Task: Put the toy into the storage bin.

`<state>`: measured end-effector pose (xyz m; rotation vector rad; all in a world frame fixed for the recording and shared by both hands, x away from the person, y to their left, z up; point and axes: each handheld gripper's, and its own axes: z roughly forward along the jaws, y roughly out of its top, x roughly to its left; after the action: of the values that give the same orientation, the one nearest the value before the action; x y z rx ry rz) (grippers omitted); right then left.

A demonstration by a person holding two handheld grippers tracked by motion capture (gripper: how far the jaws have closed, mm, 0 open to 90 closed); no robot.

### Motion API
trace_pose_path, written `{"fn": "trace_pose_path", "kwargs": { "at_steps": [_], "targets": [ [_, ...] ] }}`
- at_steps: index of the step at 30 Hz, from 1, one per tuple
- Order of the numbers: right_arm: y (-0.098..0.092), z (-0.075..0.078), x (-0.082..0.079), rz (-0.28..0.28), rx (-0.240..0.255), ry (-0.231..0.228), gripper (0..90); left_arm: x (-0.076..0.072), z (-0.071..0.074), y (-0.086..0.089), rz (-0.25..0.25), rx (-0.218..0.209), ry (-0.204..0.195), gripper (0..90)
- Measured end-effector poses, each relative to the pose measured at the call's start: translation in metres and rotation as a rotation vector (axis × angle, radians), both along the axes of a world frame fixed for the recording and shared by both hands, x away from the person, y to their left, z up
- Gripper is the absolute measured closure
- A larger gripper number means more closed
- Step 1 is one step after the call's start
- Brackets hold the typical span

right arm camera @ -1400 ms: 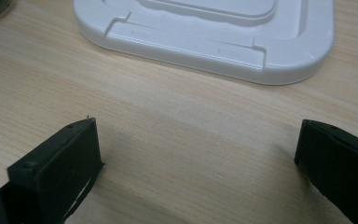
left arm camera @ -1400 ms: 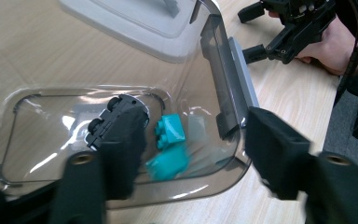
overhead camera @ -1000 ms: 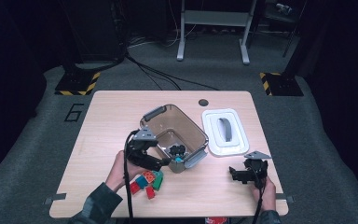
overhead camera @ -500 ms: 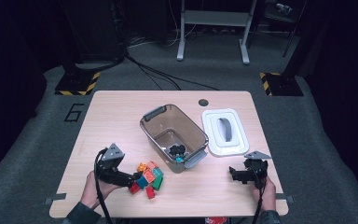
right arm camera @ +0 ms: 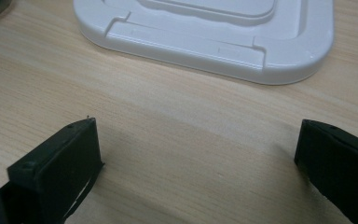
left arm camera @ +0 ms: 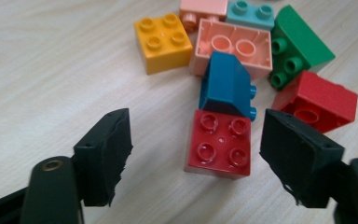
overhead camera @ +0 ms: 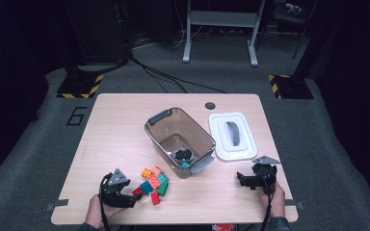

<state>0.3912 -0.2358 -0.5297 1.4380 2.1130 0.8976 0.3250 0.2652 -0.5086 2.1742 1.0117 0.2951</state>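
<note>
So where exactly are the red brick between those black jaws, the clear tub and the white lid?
red brick [left arm camera: 220,143], left gripper view, on its studded top face.
clear tub [overhead camera: 198,126], high view, on its far right rim.
white lid [overhead camera: 221,147], high view, on its flat left border beside the grey handle.

We logged a wooden table [overhead camera: 115,134] on a grey floor mat [overhead camera: 337,159]. A white lid [overhead camera: 244,144] with a grey handle [overhead camera: 231,134] lay flat on the table's far right part. A round hole [overhead camera: 210,105] sat at the table's far edge. A "6" [overhead camera: 77,116] was marked just left of the table. Two striped bases [overhead camera: 79,86] [overhead camera: 289,85], black cables [overhead camera: 164,72] and a metal stand [overhead camera: 220,29] were beyond the table.
</note>
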Motion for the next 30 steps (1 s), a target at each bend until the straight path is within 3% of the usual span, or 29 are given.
{"fn": "trace_pose_path", "kwargs": {
  "at_steps": [4,8,16,20,30],
  "targets": [
    [0.000,0.000,0.000,0.000,0.000,0.000,0.0,0.000,-0.005,-0.006,-0.001,0.012,0.018,40.5],
    [0.000,0.000,0.000,0.000,0.000,0.000,0.0,0.000,-0.006,-0.009,-0.023,0.022,-0.011,57.8],
    [0.000,0.000,0.000,0.001,0.000,0.000,0.0,-0.001,-0.003,-0.005,-0.011,0.000,-0.002,59.0],
    [0.000,0.000,0.000,0.001,0.000,0.000,0.0,0.001,-0.001,-0.004,-0.011,0.012,0.009,58.9],
    [0.000,0.000,0.000,-0.003,-0.003,-0.002,0.0,-0.001,0.013,-0.001,-0.011,-0.006,-0.007,59.0]
  ]
}}
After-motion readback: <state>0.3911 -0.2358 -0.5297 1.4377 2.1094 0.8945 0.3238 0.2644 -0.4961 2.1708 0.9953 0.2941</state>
